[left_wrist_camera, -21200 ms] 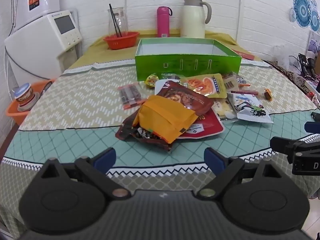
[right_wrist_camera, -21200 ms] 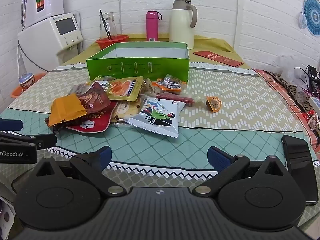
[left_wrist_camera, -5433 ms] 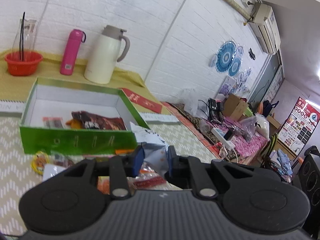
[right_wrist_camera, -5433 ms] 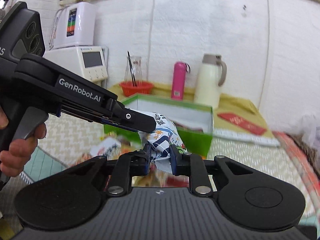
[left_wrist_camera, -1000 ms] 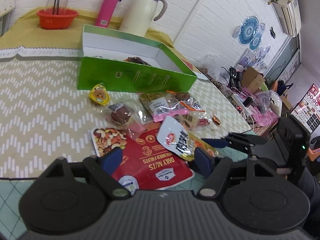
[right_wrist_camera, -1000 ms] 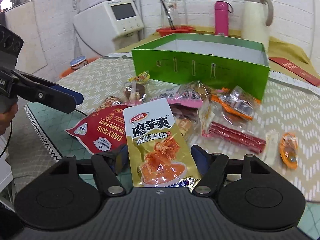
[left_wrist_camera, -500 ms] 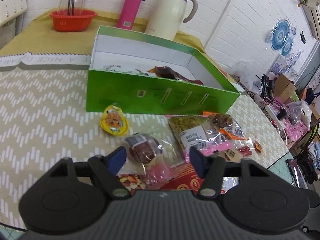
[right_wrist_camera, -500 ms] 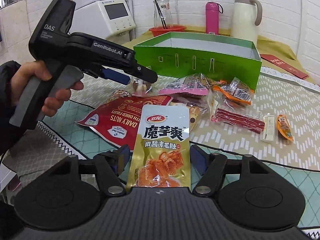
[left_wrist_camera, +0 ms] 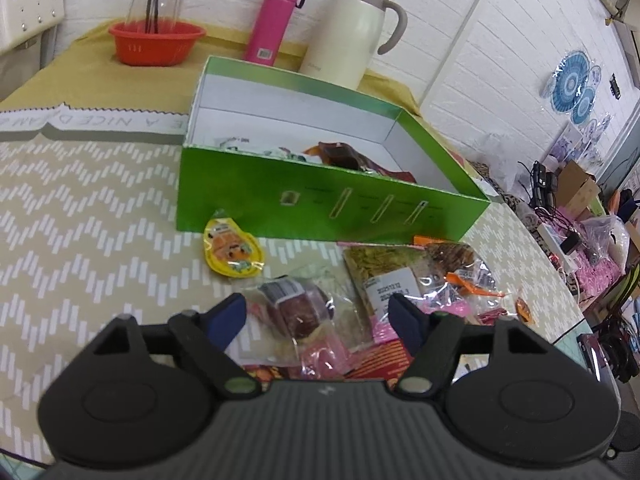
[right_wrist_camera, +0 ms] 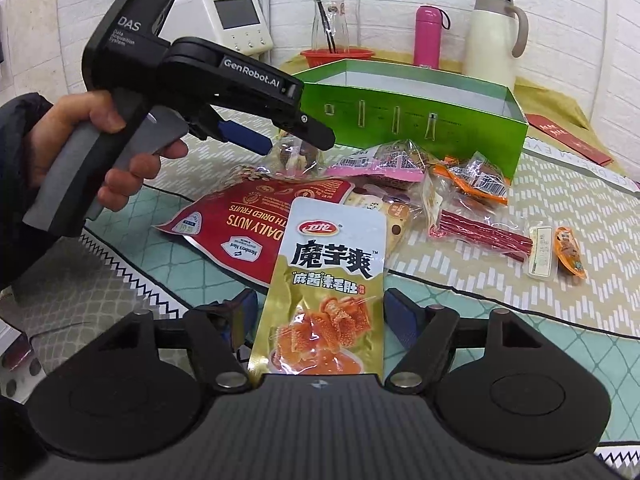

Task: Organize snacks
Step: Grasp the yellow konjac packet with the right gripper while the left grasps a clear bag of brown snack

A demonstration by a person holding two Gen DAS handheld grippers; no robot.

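Table (right_wrist_camera: 580,208) w/ zigzag-and-teal patterned cloth carries everything. Green cardboard box (left_wrist_camera: 320,208) stands open-topped toward the back, white inside; a few packets lie in it, incl. a dark brown one (left_wrist_camera: 340,156) against the near wall. Behind the box: cream thermos jug (left_wrist_camera: 356,32), pink flask (left_wrist_camera: 276,20), red basket (left_wrist_camera: 156,42).

Loose snacks lie in front of the box. Biggest is the red "Daily Nuts" pouch (right_wrist_camera: 248,228), flat on the cloth. Gold konjac snack packet (right_wrist_camera: 332,280) lies partly over the pouch's right edge, its bottom end between the right gripper's (right_wrist_camera: 320,316) blue pads. Right jaws wide; can't tell if the pads touch the packet's sides.

Left gripper (left_wrist_camera: 320,316), in a person's hand (right_wrist_camera: 108,148), sits over a clear-wrapped dark pastry (left_wrist_camera: 300,312). Its jaws are opening, wrapper between the pads, not pinched.

Smaller bits: pink-edged bag of seeds (left_wrist_camera: 380,276) right of the pastry, clear pack of red sausage sticks (right_wrist_camera: 480,232), yellow jelly cup (left_wrist_camera: 232,254) near the box's front left corner, small orange packet (right_wrist_camera: 570,250) far right.
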